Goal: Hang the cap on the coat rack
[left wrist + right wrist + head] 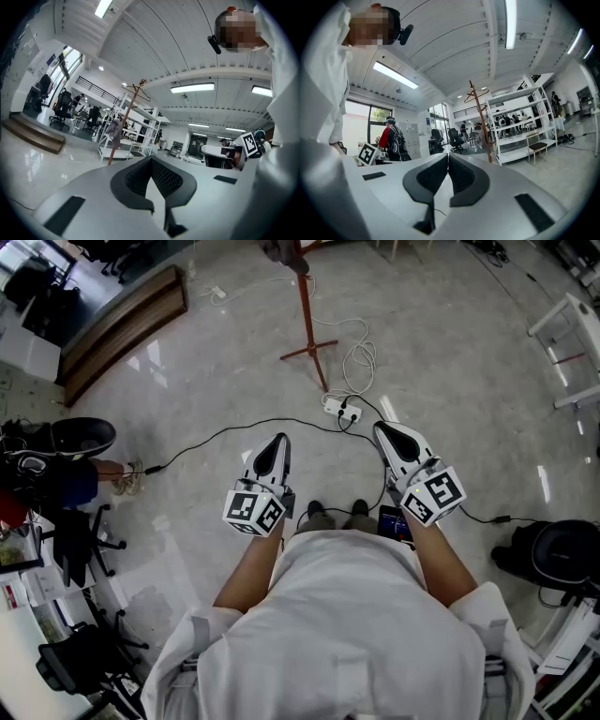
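The coat rack (307, 310), a red-brown pole on a cross foot, stands on the floor straight ahead of me. A grey cap (280, 250) hangs on it near the top. It shows as well in the left gripper view, where the cap (114, 128) is against the pole (125, 123), and in the right gripper view as the cap (479, 130) on the rack (480, 117). My left gripper (279, 440) and right gripper (379, 427) are held side by side at waist height, well short of the rack. Both are shut with nothing between the jaws.
A power strip (342, 411) and cables lie on the floor between me and the rack. A wooden step (122, 324) runs at the far left, office chairs (80, 549) stand at the left, a black bag (562, 554) at the right. White shelving (520, 119) stands behind the rack.
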A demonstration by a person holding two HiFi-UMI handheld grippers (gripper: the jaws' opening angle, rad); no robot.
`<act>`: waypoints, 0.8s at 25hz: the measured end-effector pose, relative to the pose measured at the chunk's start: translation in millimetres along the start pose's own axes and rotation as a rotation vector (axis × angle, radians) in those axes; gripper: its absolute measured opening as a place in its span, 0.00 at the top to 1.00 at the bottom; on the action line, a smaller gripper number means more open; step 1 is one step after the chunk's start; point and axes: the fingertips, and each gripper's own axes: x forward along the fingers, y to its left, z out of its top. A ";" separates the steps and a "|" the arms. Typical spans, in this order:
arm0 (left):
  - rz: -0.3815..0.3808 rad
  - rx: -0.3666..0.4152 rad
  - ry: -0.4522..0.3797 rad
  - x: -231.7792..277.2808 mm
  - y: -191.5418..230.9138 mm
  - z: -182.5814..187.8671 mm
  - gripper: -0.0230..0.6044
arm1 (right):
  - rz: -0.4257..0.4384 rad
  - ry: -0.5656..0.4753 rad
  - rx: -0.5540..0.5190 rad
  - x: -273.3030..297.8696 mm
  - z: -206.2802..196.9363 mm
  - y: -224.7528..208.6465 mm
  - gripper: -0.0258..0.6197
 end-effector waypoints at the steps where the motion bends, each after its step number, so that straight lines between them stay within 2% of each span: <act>1: -0.006 0.007 0.001 6.6 -7.4 -1.0 0.95 | -0.007 0.000 0.012 -5.1 0.3 -8.0 0.92; 8: 0.006 0.037 0.036 32.8 -40.4 -13.6 0.95 | 0.006 0.011 0.063 -35.5 -7.8 -47.3 0.92; 20: 0.043 0.032 0.091 45.2 -52.7 -34.1 0.95 | 0.073 0.023 0.101 -38.6 -22.8 -70.5 0.92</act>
